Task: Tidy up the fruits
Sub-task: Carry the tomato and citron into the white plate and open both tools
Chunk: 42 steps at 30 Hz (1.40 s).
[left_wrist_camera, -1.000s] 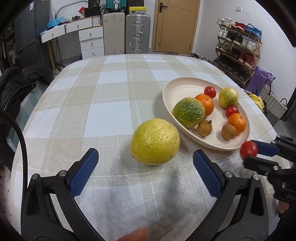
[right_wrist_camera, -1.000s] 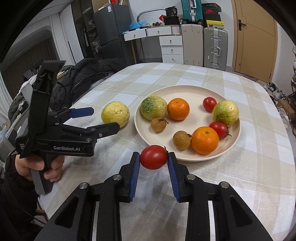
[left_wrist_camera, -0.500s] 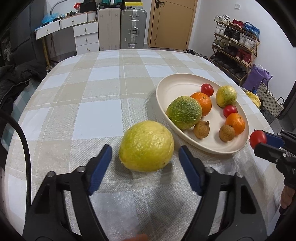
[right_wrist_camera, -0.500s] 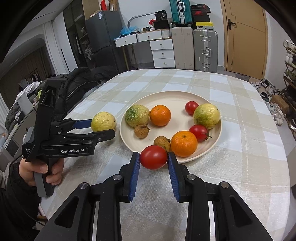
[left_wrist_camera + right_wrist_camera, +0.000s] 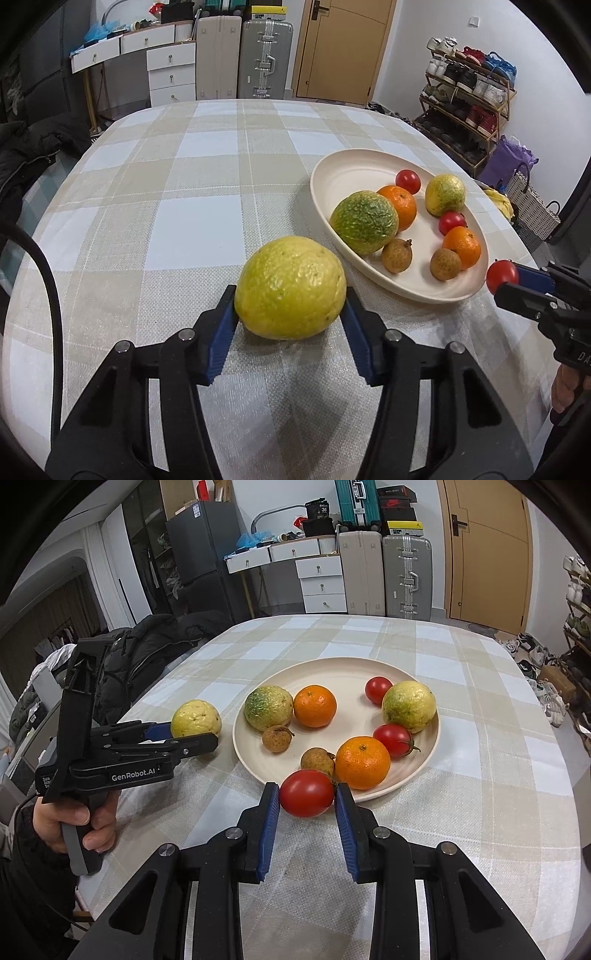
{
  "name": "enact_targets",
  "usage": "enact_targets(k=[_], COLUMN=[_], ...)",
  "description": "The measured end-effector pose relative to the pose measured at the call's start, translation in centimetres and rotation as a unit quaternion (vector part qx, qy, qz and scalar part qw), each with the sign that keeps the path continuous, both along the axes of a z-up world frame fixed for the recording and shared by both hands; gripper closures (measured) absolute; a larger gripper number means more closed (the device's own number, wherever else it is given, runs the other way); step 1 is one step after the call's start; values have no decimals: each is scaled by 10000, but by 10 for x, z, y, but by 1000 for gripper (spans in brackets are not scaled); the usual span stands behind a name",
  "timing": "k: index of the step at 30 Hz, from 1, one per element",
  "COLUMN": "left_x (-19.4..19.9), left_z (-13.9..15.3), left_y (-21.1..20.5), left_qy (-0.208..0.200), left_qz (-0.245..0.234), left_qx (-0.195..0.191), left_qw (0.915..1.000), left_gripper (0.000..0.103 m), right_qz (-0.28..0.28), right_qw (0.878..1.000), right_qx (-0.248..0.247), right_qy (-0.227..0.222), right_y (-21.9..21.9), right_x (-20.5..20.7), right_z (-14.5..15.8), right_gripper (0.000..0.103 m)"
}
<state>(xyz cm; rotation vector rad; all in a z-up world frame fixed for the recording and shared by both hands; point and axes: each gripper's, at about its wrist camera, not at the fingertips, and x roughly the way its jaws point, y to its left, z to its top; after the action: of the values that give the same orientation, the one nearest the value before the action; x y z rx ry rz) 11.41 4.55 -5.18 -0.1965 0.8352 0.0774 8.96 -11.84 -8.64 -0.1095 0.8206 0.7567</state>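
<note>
My left gripper (image 5: 290, 325) is shut on a large yellow fruit (image 5: 290, 287) that rests on the checked tablecloth, left of the cream plate (image 5: 354, 173). The same fruit (image 5: 195, 719) shows in the right wrist view between the left gripper's fingers (image 5: 192, 744). My right gripper (image 5: 306, 806) is shut on a red tomato (image 5: 306, 793) and holds it at the plate's near rim (image 5: 255, 764). The plate holds a green-yellow fruit (image 5: 268, 708), two oranges, two tomatoes, two brown longans and a yellow-green fruit (image 5: 409, 706).
The table (image 5: 192, 221) with its checked cloth stretches to the far edge. A dark jacket (image 5: 147, 653) lies at the table's left side. Drawers, suitcases (image 5: 406, 576), a door and a shoe rack (image 5: 469, 99) stand beyond the table.
My left gripper moved forward around the yellow fruit and closed on it. My right gripper carried the tomato closer to the plate's near rim.
</note>
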Motion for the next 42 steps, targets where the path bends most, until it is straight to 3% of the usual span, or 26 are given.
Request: enact_targets(k=[24,42], left_x=[-25,4], left_z=[45,32], left_y=[-57,-90], left_qy=[-776,-733], left_qz=[-626,-792], left_qx=[285,325], left_qw=[9946,9936], left_gripper=[51,51], right_qz=[-297,-501], right_qw=[9989,9972], right_qx=[341,473], right_qy=[-140,-274], right_y=[-18,-30], right_x=[11,34], right_z=[3,9], right_gripper=[72,71])
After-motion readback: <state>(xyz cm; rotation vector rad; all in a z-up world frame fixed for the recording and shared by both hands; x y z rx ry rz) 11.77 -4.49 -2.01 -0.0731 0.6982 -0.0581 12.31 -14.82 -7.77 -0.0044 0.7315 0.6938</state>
